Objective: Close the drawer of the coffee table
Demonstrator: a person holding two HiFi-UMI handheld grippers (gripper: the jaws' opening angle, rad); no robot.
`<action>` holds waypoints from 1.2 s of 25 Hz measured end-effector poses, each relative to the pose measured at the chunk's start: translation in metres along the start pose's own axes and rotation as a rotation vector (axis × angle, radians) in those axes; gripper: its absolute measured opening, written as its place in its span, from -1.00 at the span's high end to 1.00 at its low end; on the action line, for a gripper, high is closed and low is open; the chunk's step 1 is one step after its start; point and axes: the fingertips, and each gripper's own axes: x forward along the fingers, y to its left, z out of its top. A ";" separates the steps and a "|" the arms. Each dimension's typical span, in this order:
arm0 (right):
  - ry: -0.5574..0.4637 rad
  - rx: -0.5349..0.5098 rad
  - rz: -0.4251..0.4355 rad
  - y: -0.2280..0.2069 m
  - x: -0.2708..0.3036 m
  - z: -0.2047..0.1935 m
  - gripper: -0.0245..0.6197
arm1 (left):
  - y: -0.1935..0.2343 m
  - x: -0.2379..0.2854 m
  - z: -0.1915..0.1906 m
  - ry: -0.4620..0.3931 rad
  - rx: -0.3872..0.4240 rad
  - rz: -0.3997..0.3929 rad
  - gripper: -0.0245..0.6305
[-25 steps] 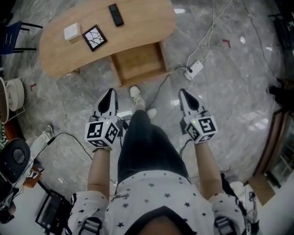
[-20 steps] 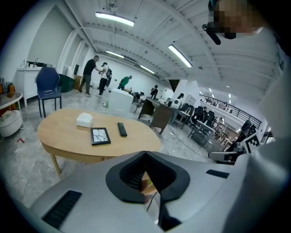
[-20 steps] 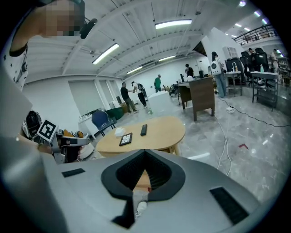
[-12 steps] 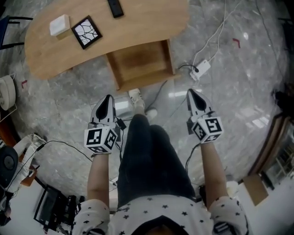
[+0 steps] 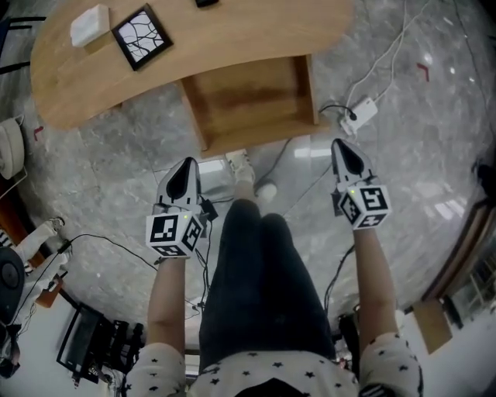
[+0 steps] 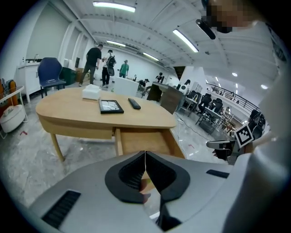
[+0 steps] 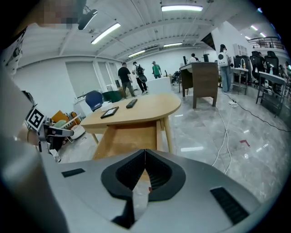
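The light wooden oval coffee table is cut off at twelve o'clock in the head view, its wooden drawer standing pulled out toward six, with grey marble floor separating it from the left gripper at seven and the right gripper at five, both with jaws pressed together on nothing.

The top edge is cutting off the remote and the tabletop. The tabletop is covering the back of the drawer.
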 end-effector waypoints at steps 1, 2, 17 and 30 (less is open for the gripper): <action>0.010 -0.005 -0.004 -0.004 0.006 -0.005 0.90 | 0.002 0.004 -0.005 0.007 0.002 -0.001 0.90; 0.022 -0.009 -0.004 -0.007 0.011 -0.009 0.90 | 0.005 0.008 -0.010 0.014 0.003 -0.001 0.90; 0.176 -0.094 -0.021 -0.029 0.060 -0.063 0.74 | 0.024 0.039 -0.082 0.166 0.090 -0.016 0.73; 0.329 -0.188 0.013 -0.043 0.077 -0.098 0.26 | 0.039 0.066 -0.129 0.353 0.172 -0.075 0.17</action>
